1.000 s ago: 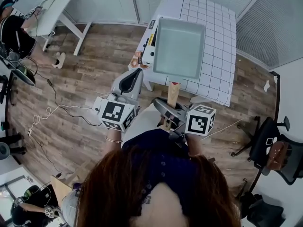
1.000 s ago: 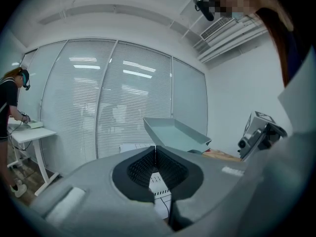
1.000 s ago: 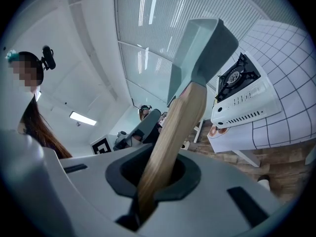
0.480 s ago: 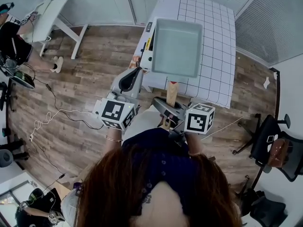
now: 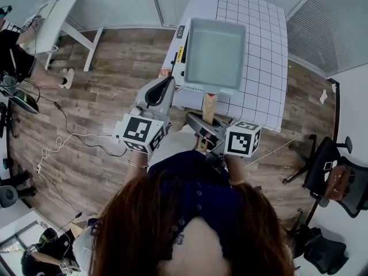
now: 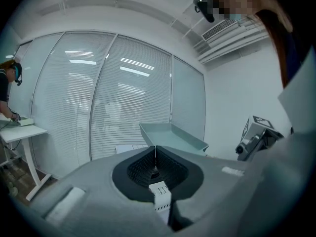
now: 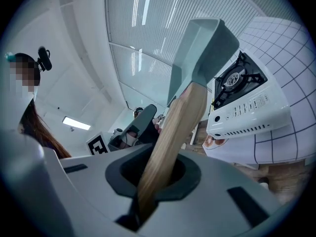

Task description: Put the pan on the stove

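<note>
A square pale-green pan hangs in the air over the near end of the grid-cloth table. Its wooden handle runs back into my right gripper, which is shut on it. In the right gripper view the handle rises out of the jaws, and the white portable gas stove stands on the table to its right. From the head view only the stove's left edge shows under the pan. My left gripper floats left of the pan, shut and holding nothing; its pads meet.
The table stands on a wood floor by the slatted blinds. Black office chairs are at the right. A white desk with a person is at the far left, and cables lie on the floor.
Both grippers and the pan have shifted toward the table; the pan now lies further over the stove end. The grip on the handle is unchanged.
</note>
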`<state>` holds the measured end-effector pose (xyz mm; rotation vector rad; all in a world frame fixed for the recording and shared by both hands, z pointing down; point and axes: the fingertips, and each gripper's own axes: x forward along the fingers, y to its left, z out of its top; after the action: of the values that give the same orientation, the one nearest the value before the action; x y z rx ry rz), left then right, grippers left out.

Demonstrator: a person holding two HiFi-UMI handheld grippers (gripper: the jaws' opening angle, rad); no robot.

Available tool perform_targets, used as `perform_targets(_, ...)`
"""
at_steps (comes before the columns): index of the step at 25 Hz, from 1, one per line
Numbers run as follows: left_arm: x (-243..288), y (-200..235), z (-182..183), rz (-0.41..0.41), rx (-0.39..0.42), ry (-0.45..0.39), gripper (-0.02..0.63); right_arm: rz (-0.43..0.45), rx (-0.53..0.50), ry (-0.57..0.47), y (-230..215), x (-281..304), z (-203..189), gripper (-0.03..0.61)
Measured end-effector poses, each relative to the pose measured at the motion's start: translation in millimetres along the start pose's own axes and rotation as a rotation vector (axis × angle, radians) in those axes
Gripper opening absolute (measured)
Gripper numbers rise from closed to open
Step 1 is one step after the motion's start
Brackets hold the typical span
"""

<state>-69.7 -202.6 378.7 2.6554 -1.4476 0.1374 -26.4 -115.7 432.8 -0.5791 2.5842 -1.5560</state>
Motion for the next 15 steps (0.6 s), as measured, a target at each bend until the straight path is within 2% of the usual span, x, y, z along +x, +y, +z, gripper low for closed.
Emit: perform_targets(15, 28, 26, -2, -0.032, -0.026, 0.003, 0.014, -0.024, 0.019, 0.000, -18, 22, 25, 0.039)
